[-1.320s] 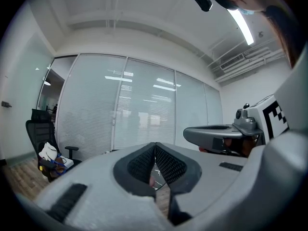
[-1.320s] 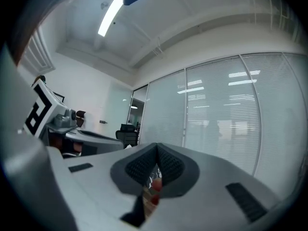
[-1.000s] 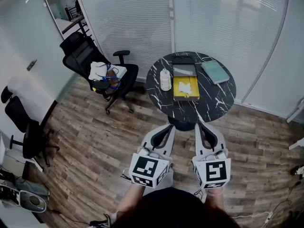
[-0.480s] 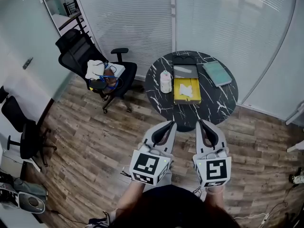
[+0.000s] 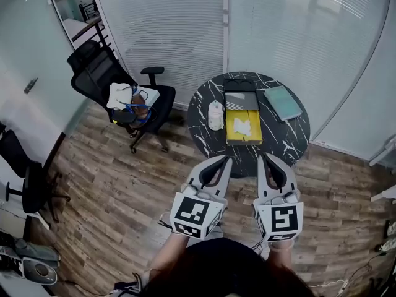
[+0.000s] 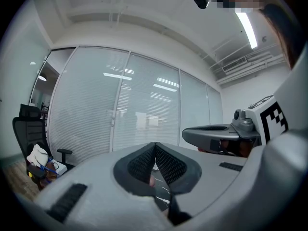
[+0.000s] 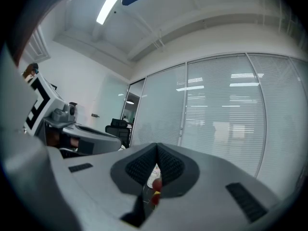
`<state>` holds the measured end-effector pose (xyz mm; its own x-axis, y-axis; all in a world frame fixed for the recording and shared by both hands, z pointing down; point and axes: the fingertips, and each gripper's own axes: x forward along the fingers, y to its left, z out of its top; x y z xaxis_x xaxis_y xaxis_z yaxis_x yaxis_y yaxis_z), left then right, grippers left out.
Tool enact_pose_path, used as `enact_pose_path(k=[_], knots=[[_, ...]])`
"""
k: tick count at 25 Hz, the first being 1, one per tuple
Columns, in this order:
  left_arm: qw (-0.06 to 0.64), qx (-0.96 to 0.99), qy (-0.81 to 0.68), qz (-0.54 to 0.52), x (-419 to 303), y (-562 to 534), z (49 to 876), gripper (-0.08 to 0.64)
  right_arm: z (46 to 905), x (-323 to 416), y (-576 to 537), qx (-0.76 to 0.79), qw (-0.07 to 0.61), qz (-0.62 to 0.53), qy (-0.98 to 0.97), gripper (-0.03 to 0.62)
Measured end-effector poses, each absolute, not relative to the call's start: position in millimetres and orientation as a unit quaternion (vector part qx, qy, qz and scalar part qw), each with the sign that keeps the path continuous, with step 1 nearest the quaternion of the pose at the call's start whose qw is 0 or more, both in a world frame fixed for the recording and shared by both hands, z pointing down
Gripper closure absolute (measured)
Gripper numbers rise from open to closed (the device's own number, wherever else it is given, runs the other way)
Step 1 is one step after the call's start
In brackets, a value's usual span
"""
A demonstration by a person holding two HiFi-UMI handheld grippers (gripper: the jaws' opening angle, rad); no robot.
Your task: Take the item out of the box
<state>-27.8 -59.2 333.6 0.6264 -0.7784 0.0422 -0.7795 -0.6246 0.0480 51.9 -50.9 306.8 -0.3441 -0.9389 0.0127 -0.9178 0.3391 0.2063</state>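
1. Left gripper (image 5: 224,161) and right gripper (image 5: 265,159) sit low near the person's body, short of the table (image 5: 284,135). This is probably an approach posture.
2. Both pairs of jaws are pressed together, tips meeting, with nothing between them.
3. The box (image 5: 235,138) lies open on the table, with the white item (image 5: 242,127) resting inside.
4. The item lies ahead, between both grippers' lines and well apart from them. The jaws would need to spread before any grasp.
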Motion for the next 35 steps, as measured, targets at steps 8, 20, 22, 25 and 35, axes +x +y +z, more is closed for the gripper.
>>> enact_pose_path(k=[8, 20, 22, 25, 35], knots=[[0.029, 0.912, -0.409, 0.01, -31.2, -87.2, 333.5, 0.534, 306.6, 48.1, -78.4, 0.585, 0.062, -0.072, -0.805, 0.568], [0.041, 0.926, -0.375, 0.002, -27.6, -100.4, 335.4, 0.534, 308.7, 44.9, -89.0, 0.606, 0.078, -0.076, -0.788, 0.569], [0.043, 0.926, -0.374, 0.004, -27.6, -101.8, 337.8, 0.534, 310.3, 46.8, -90.9, 0.61, 0.081, -0.074, -0.784, 0.568], [0.044, 0.926, -0.376, 0.004, -28.0, -107.2, 338.9, 0.534, 311.9, 47.8, -97.9, 0.61, 0.084, -0.076, -0.784, 0.568], [0.041, 0.921, -0.386, 0.007, -26.4, -141.2, 338.7, 0.534, 312.4, 50.8, -134.3, 0.601, 0.08, -0.081, -0.791, 0.568]])
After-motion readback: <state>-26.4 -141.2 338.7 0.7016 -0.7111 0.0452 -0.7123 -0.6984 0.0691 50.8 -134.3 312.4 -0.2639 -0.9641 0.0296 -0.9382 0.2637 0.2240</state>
